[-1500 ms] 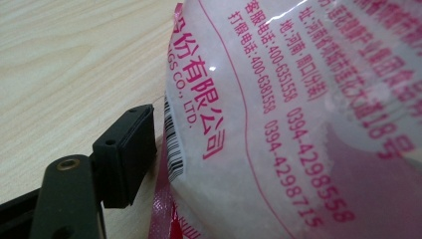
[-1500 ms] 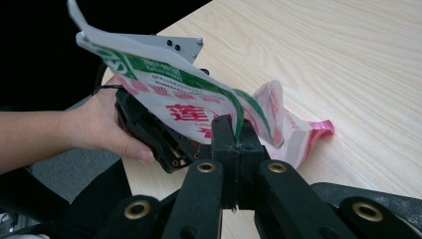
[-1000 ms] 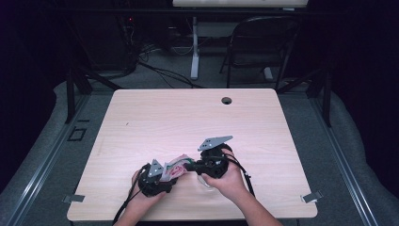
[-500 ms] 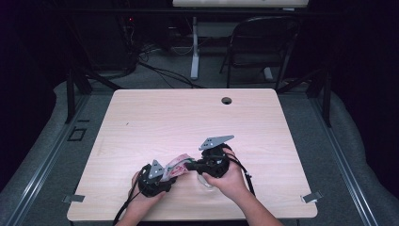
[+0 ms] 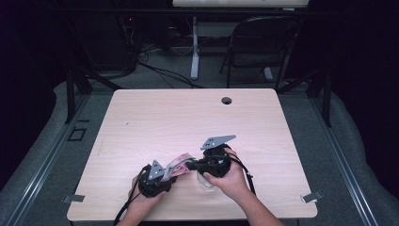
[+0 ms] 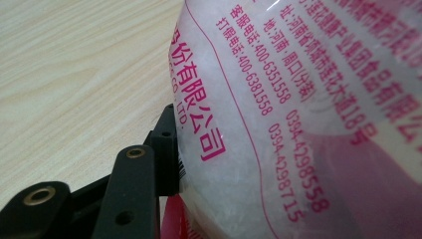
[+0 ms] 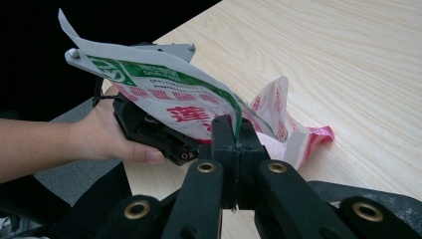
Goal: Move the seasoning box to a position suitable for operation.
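Both hands rest low at the near edge of the wooden table (image 5: 155, 117), forearms coming up from below; the right gripper (image 7: 238, 135) points toward the left one, its black jaws pressed together on the edge of a thin, crinkled plastic bag (image 7: 199, 112) printed in red and green; the left gripper (image 5: 162, 175) has just been closing, and the bag, translucent with pink lettering and white grains inside, lies against its one visible jaw; whether it pinches, I cannot tell.

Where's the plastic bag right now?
The crinkled white plastic bag with red print sits near the table's front edge in the high view, between the left tongs and right tongs.
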Available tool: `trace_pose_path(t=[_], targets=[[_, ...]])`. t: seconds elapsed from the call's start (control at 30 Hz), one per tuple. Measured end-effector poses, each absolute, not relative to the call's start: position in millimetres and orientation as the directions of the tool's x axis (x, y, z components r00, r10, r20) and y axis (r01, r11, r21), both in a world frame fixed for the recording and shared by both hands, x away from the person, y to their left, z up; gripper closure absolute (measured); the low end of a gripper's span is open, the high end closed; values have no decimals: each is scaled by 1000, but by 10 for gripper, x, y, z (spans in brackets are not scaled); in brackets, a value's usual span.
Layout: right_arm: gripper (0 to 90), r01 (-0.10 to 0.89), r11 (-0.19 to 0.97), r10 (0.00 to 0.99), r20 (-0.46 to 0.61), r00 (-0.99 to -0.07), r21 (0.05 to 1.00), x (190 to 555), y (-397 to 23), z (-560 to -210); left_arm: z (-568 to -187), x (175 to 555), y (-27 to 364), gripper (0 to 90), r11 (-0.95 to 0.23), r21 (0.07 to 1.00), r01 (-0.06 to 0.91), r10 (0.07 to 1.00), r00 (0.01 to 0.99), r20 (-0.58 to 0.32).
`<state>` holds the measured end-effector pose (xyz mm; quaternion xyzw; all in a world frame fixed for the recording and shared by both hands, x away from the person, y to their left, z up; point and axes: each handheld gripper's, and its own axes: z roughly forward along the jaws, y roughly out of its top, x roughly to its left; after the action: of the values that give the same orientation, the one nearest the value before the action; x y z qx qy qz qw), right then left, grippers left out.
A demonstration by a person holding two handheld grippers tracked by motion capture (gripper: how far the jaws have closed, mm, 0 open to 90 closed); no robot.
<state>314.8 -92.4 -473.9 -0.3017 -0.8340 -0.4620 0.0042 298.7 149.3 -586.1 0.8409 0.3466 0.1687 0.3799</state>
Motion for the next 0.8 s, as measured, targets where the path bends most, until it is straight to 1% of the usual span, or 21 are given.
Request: trace_pose_path(t=[0.2, 0.57, 0.8], targets=[[898, 511, 380, 495, 297, -817, 771, 3146, -936, -4739, -5822, 2980, 1508, 553, -480, 756, 445, 719, 693, 49], [807, 518, 366, 483, 318, -816, 773, 3128, -984, -4705, -5738, 2970, 1553, 559, -479, 772, 419, 737, 669, 94], [788, 520, 338, 491, 325, -808, 784, 3083, -1132, -4622, -5668, 2975, 1613, 560, -476, 787, 392, 755, 641, 137]])
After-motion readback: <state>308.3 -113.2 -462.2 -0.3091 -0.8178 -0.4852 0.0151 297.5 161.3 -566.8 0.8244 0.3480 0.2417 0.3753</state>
